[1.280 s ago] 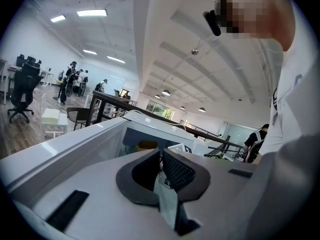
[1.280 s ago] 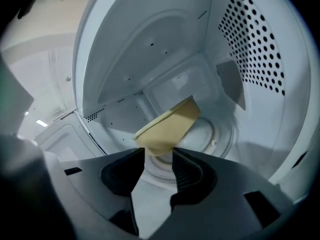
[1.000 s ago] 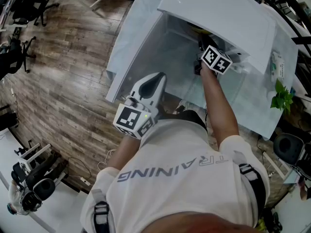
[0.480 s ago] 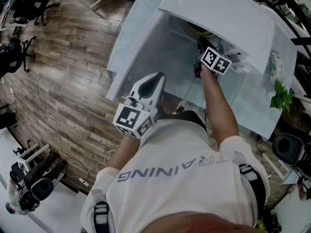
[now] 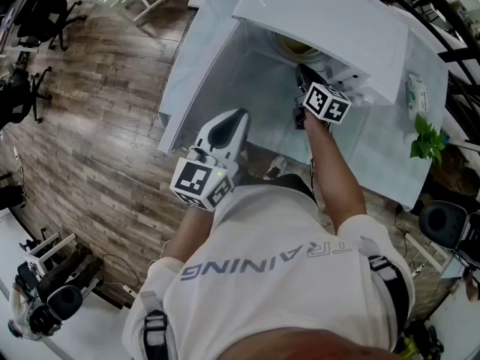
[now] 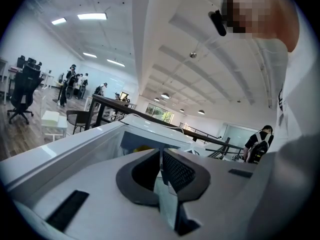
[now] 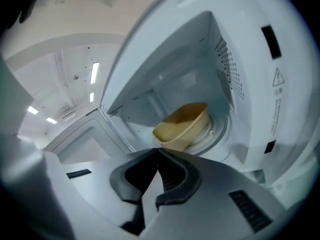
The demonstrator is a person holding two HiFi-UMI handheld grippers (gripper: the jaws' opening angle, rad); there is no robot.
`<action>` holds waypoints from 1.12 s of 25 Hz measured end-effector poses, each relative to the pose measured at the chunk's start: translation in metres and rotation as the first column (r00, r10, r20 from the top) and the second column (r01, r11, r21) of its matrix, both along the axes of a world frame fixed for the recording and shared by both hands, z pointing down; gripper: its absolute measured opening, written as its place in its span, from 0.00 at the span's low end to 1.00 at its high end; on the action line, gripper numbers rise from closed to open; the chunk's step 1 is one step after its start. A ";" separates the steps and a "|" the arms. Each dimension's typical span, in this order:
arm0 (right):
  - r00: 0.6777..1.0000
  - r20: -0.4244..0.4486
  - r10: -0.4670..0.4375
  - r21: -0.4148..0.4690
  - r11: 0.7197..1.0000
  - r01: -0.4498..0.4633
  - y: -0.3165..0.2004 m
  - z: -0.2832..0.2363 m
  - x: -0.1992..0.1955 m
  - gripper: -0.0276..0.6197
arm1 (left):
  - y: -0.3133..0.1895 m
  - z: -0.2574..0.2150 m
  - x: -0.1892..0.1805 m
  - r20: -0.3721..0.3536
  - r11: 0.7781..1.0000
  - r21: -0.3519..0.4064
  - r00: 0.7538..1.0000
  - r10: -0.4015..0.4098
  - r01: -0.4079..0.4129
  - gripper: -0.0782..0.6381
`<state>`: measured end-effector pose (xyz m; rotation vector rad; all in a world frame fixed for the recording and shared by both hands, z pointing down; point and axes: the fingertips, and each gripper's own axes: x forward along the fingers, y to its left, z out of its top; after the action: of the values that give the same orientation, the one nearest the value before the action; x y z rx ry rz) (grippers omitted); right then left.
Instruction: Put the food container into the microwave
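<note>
- The right tongs [image 7: 159, 155] were shut tight, tip against tip, with nothing between them.
- In the head view the right tongs [image 5: 301, 72] pointed into the open front of the white microwave [image 5: 322, 21].
- The left tongs [image 6: 161, 158] were shut too and held nothing.
- From above, the left tongs [image 5: 238, 118] sat near the person's body by the edge of the table [image 5: 196, 73], well apart from the microwave.
- The yellow food container [image 7: 182, 124] sat inside the microwave, on the round glass plate [image 7: 217, 131], just past the tips of the right tongs.
- I could not tell if the tips touched it.
- Its open side faced away from the plate, and it looked empty.
- Its long way ran across the right gripper view, slanting up to the right.
- From above, only a bit of yellow [image 5: 294, 47] showed under the microwave's top.
- The microwave door [image 7: 82, 139] stood wide open on the left of the right gripper view.
- The table was pale and shiny, and a small green plant [image 5: 427, 142] stood at its far right end.
- The floor [image 5: 90, 126] was brown wood.
- The room was big and bright, with long ceiling lights [image 6: 92, 16], black chairs [image 6: 22, 91] and some people [image 6: 67, 81] far away.
</note>
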<state>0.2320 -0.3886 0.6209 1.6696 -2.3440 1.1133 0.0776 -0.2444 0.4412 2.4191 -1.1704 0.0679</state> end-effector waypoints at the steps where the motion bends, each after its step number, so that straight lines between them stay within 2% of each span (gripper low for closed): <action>1: 1.000 -0.004 -0.010 0.015 1.000 0.010 0.005 -0.007 0.000 0.08 | 0.000 -0.003 0.001 0.000 1.000 0.010 1.000 0.000 0.000 0.17; 8: 0.995 -0.066 -0.072 0.108 0.991 0.079 0.055 -0.055 0.009 0.08 | 0.009 -0.022 0.022 0.003 0.998 0.068 1.000 0.019 -0.019 0.17; 17: 0.978 -0.171 -0.123 0.252 0.954 0.164 0.124 -0.118 0.034 0.08 | 0.028 -0.033 0.053 0.003 0.994 0.102 0.999 0.037 -0.037 0.17; 21: 0.971 -0.206 -0.123 0.316 0.930 0.185 0.155 -0.147 0.049 0.08 | 0.036 -0.038 0.064 0.009 0.992 0.121 0.999 0.040 -0.041 0.17; 28: 0.976 -0.203 -0.083 0.422 0.892 0.163 0.194 -0.204 0.079 0.08 | 0.047 -0.051 0.083 0.034 0.984 0.168 0.998 0.053 -0.058 0.17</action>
<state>0.3113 -0.1943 0.4171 1.6184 -2.6679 0.4057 0.1602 -0.1977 0.3903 2.6070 -1.1641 0.0231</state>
